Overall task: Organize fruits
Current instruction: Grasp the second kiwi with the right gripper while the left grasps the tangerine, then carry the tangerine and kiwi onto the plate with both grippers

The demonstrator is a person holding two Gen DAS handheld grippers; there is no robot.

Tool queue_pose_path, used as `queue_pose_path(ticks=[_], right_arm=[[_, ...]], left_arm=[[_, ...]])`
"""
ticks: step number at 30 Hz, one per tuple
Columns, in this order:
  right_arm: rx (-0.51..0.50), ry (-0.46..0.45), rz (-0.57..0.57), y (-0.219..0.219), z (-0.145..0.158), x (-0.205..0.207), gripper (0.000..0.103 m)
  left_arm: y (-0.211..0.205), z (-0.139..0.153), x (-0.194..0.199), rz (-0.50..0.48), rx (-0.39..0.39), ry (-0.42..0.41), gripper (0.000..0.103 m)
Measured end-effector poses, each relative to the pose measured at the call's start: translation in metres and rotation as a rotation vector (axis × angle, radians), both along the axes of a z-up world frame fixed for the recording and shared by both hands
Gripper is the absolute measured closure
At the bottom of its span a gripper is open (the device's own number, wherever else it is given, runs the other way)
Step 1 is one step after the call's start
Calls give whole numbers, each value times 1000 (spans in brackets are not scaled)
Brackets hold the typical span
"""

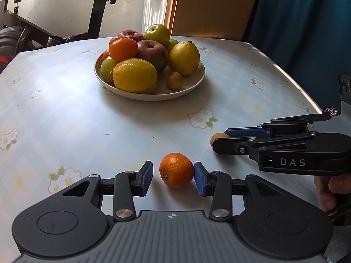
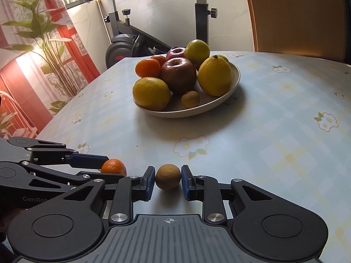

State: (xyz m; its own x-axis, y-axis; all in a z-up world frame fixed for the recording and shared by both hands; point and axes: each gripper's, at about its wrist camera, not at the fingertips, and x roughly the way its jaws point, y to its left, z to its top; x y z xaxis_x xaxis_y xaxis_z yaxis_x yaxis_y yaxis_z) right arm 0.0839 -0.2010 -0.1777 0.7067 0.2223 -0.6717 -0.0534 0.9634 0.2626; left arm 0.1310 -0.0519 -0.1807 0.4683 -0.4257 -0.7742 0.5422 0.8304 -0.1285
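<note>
Low in frame, the left gripper (image 1: 173, 175) brackets a small round orange tangerine (image 1: 176, 170), only one pad touching; the right gripper (image 2: 168, 180) pinches a small brown longan-like fruit (image 2: 168, 176). Both probably light, soft-skinned; grip the widest middle.

mandarin (image 1: 176, 170): on tablecloth | small brown fruit (image 2: 168, 176): beside it | plate (image 1: 193, 83): heaped fruit

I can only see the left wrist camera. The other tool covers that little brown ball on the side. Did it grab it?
Observer: Yes. In the right wrist view, both pads of the right tool press on the small brown fruit, one on each side.
Child: What's past the table, on the left? I only see a black bike thing.
Observer: A tall leafy plant stands there, beyond the table edge, in front of a red curtain.
</note>
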Motion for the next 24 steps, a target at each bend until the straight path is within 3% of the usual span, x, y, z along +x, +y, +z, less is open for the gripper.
queue_pose_path(ticks=[9,16,24], right_arm=[[4,-4,-2,0,0,0,80],[-31,-49,-1,-4,13,6,80],[-90,-121,-13,-21,32,34,80]], left_arm=[[3,0,2,16,-8,-11,68],[0,24,10,10,-8,-128,68],[-22,44,48,-3,-1,-195,68]])
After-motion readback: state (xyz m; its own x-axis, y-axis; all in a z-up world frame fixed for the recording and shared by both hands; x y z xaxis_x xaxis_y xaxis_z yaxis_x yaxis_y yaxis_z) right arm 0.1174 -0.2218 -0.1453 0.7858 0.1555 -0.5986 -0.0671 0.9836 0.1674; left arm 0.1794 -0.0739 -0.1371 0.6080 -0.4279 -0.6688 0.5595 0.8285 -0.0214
